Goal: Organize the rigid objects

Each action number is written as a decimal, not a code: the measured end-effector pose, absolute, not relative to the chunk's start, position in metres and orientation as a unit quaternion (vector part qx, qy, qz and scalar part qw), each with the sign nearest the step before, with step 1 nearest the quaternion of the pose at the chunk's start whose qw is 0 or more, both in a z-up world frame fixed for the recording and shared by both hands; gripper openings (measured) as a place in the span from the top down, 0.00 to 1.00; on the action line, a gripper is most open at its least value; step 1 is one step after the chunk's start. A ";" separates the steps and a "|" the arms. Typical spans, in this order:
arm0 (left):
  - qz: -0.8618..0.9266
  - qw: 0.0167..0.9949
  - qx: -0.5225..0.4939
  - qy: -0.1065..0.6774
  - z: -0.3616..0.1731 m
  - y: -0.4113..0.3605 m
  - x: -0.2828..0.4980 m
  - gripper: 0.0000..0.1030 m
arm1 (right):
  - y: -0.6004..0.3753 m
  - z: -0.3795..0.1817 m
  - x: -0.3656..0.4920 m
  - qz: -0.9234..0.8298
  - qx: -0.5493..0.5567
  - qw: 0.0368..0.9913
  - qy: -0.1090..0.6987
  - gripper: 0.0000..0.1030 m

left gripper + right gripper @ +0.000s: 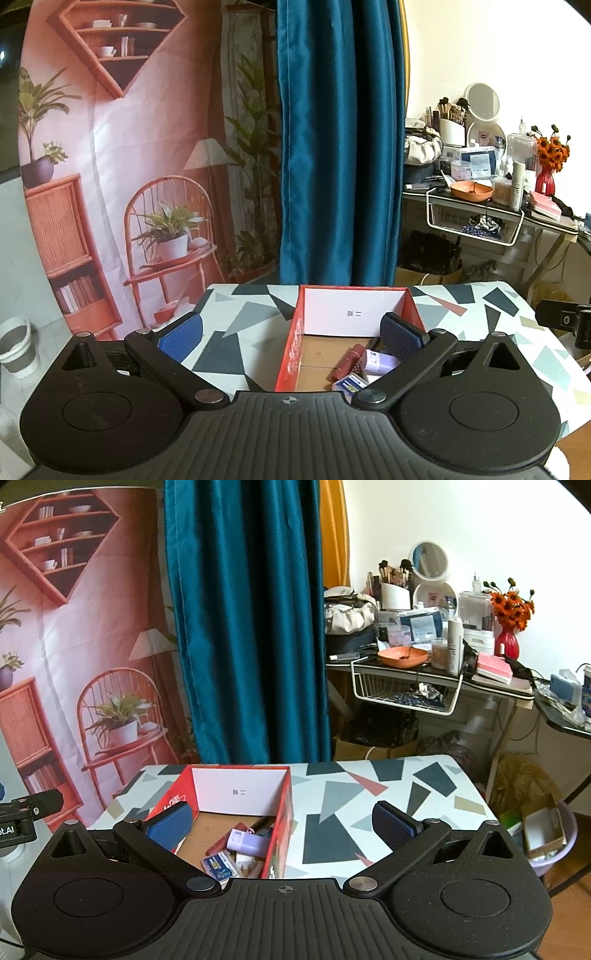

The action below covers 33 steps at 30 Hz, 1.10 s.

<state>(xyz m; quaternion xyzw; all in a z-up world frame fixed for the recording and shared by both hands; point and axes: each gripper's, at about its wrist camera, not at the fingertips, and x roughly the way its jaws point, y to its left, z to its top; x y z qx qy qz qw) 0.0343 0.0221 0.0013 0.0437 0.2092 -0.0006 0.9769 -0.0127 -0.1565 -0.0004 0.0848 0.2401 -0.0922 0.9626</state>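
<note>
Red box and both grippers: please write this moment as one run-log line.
left gripper: open, empty | right gripper: open, empty | red box: on table, holds small items | purple item: in box

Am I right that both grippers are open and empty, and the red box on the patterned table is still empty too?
Not quite. The red box is not empty: the right wrist view shows a lilac container, a dark red tube and a blue-and-white packet lying inside. The rest holds: the left gripper and right gripper are both open and hold nothing.
</note>
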 end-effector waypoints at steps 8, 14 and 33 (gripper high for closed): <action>0.001 0.977 0.049 0.207 0.001 0.021 0.033 0.00 | -0.156 -0.001 -0.014 -0.097 0.090 0.962 0.240 0.00; -0.002 0.977 0.051 0.209 0.002 0.020 0.033 0.00 | -0.153 -0.003 -0.014 -0.099 0.091 0.962 0.238 0.00; -0.004 0.976 0.055 0.210 0.000 0.019 0.034 0.00 | -0.154 -0.002 -0.014 -0.098 0.091 0.962 0.238 0.00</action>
